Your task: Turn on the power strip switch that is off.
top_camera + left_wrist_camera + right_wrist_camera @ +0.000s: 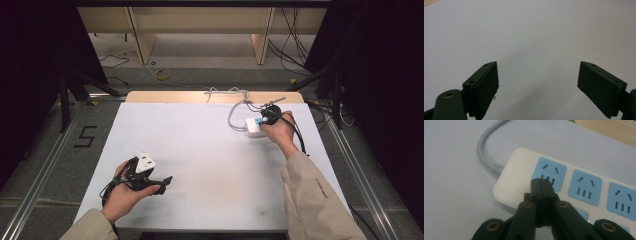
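A white power strip [254, 128] with blue sockets lies on the white table at the back right, and its grey cable [234, 114] loops toward the far edge. My right gripper [263, 120] is over the strip's cable end. In the right gripper view the right gripper [541, 182] is shut with nothing between its jaws, and its tips are at the first blue socket [554, 170] of the strip [516, 173]. I cannot tell whether they touch it. My left gripper [162, 184] is held near the front left; it [538, 64] is open over bare table.
The white table top [210, 160] has a wooden strip along its far edge [175, 96]. More blue sockets [586, 187] follow along the power strip. Black cables [300, 135] trail by the right hand. Dark stands and floor cables surround the table.
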`<state>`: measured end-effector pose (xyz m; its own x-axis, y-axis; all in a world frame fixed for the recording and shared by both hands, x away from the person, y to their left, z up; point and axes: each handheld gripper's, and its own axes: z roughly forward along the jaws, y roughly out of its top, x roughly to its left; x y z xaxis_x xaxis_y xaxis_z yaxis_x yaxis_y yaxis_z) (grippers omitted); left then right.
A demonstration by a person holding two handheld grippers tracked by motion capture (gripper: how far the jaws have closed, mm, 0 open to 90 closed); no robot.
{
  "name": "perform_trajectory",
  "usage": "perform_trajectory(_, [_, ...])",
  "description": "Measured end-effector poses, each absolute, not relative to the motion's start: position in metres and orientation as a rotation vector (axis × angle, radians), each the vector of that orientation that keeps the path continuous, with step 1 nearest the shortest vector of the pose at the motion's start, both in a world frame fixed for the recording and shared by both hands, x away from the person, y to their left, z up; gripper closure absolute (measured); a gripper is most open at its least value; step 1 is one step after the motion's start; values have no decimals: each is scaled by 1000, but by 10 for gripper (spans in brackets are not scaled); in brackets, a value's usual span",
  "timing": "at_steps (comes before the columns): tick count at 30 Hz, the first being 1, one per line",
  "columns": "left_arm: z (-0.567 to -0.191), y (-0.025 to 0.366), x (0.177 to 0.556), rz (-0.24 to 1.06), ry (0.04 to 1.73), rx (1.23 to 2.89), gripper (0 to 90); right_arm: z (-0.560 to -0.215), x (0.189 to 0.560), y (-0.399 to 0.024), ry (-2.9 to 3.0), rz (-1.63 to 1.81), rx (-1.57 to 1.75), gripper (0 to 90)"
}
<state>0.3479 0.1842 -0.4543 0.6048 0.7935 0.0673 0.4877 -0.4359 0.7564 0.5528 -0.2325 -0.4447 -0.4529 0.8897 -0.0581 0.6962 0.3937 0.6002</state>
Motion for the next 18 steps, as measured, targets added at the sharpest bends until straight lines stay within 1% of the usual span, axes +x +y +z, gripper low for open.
perform_trajectory(18, [-454, 182, 347, 544, 994, 2127, 168, -445, 556, -233, 2300, 712, 1410, 900])
